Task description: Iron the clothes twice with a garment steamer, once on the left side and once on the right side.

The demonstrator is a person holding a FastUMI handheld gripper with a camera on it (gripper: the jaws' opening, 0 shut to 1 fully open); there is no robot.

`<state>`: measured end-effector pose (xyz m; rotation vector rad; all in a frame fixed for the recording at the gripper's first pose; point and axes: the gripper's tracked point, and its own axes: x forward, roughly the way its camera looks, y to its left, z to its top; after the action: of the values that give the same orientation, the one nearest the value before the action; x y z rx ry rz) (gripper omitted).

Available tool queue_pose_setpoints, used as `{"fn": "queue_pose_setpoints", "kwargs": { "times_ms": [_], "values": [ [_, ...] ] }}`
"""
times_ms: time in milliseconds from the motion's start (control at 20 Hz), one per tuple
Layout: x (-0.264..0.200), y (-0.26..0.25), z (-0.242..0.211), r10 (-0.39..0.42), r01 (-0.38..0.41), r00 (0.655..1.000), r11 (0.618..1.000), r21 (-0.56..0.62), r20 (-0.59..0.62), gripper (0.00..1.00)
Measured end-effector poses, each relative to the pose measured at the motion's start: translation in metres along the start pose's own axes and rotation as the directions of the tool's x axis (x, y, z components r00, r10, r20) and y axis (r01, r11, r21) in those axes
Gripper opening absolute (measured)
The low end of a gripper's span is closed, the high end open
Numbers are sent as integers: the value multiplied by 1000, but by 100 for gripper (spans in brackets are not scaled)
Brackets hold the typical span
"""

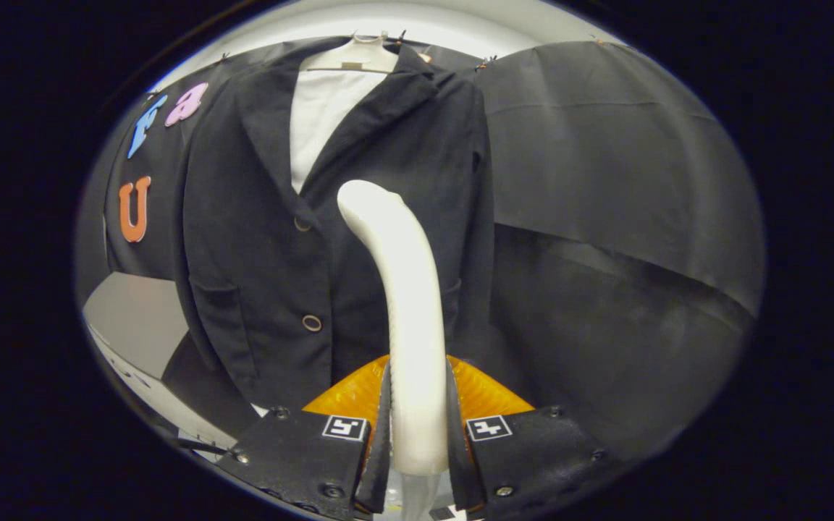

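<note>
A dark jacket (pixel 258 239) hangs on a pale hanger (pixel 354 56) in front of the black cloth wall, with a white shirt (pixel 319 116) showing at its open collar. My gripper (pixel 418 423) is shut on the white handle of the garment steamer (pixel 406 289), both fingers pressing its sides. The steamer rises from between the fingers and bends at its top toward the jacket's front, near the upper button. Its head sits over the jacket's right half; I cannot tell whether it touches the cloth. An orange ribbed part (pixel 486 394) of the steamer shows behind the fingers.
Black cloth (pixel 605 181) drapes the wall to the right of the jacket. A grey table surface (pixel 131 318) with a white edge lies low to the left of the jacket.
</note>
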<state>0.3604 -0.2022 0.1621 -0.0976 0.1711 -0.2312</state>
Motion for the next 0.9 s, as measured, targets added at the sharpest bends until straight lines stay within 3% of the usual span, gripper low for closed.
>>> {"fn": "queue_pose_setpoints", "kwargs": {
  "times_ms": [900],
  "values": [
    [13,10,-95,36,-44,990,998,-55,-140,37]
  ]
}}
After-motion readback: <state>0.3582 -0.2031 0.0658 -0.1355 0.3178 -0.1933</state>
